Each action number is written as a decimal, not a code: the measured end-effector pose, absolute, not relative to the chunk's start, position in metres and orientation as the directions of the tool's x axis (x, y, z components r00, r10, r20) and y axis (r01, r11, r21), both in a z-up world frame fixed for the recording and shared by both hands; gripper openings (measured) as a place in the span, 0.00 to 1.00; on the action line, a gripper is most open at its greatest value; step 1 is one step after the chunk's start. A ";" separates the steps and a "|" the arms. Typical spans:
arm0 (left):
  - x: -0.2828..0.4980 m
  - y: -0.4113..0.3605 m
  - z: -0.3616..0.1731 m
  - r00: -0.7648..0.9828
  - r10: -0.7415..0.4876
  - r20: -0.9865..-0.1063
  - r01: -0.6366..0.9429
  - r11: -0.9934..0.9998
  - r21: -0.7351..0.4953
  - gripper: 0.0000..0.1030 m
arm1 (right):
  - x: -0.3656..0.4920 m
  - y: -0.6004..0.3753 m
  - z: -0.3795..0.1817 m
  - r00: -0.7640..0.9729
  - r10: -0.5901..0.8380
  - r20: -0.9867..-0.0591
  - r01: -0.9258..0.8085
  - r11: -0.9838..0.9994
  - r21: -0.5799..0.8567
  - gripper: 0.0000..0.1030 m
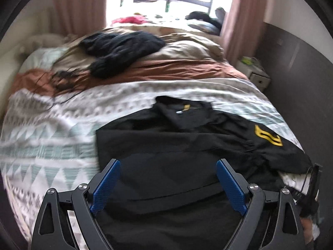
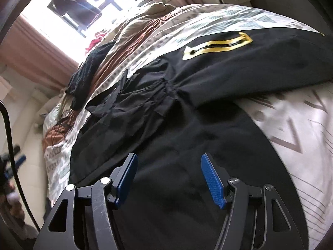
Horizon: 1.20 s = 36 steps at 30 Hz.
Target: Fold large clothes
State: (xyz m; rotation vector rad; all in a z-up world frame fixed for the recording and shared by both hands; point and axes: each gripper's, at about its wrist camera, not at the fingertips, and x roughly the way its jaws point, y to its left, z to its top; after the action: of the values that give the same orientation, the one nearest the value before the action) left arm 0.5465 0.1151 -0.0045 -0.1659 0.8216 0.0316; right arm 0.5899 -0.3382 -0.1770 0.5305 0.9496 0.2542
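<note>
Black jacket (image 1: 166, 141) with yellow emblem (image 1: 268, 138) spread on patterned duvet (image 1: 52, 137), left gripper (image 1: 168, 184) jaws wide over it, right gripper (image 2: 169, 184) jaws apart, nothing held, white bedside drawer box (image 1: 259, 77), contents unseen

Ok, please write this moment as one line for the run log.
task: fold large clothes | black garment: spread on bed | left gripper: open, above it | right gripper: open, above it

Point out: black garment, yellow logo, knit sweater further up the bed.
black garment (image 1: 158, 145), left wrist view, flat body panel
yellow logo (image 2: 218, 46), right wrist view, middle of print
black knit sweater (image 1: 122, 50), left wrist view, bunched middle
</note>
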 end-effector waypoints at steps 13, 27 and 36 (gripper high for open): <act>0.516 0.228 -0.088 0.582 0.034 -0.812 -0.296 0.939 -0.173 0.61 | 0.646 -0.312 -0.198 0.505 0.417 -0.756 0.044 0.862 0.505 0.63; 0.518 0.260 -0.176 0.473 -0.039 -0.880 -0.341 0.913 -0.223 0.38 | 0.686 -0.303 -0.212 0.492 0.398 -0.774 0.061 0.872 0.487 0.50; 0.520 0.255 -0.191 0.466 -0.073 -0.882 -0.329 0.911 -0.250 0.13 | 0.682 -0.318 -0.210 0.544 0.355 -0.760 0.070 0.883 0.463 0.07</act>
State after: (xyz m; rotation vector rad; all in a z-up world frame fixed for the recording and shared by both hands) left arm 0.5204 0.2548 -0.1910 -0.4168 1.0827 0.1621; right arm 0.6821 -0.3177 -0.2102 0.4768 0.9898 0.1773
